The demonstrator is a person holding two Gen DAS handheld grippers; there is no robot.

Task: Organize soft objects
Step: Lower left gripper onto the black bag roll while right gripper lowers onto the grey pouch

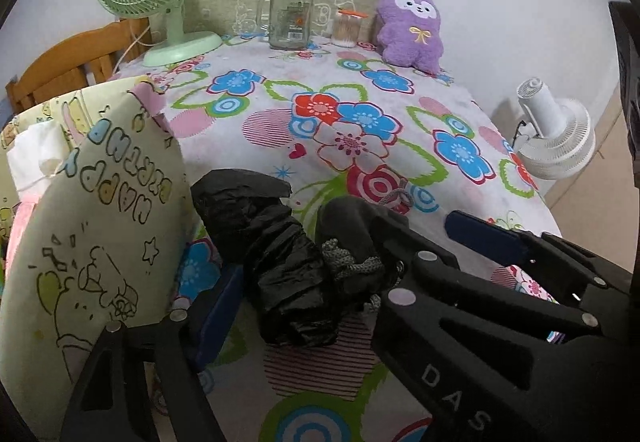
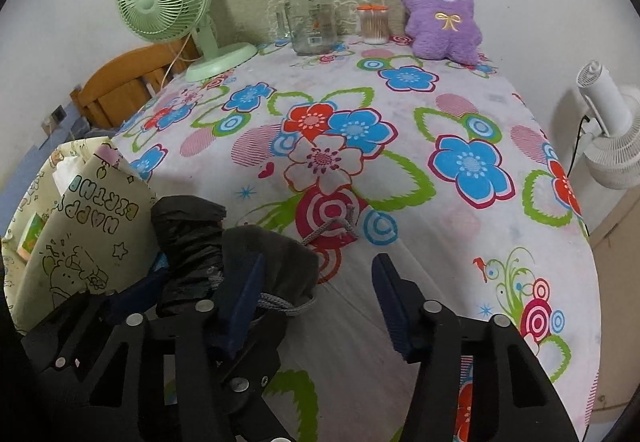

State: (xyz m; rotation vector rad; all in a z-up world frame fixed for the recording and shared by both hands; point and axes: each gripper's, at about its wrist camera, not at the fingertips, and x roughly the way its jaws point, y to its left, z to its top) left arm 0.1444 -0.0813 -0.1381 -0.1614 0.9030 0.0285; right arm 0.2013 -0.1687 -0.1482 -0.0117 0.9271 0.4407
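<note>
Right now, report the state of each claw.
Left claw: around the black bundle; grip cannot be told.
Right claw: open, holding nothing; one pad beside the grey pouch.

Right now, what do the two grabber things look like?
Both are black plastic frames with triangle-shaped cutouts and round silver rivets. Each finger ends in a flat dark-blue pad. The left gripper and the right gripper look alike. White letters "DAS" are printed on one black arm. No sleeves or cables show.
</note>
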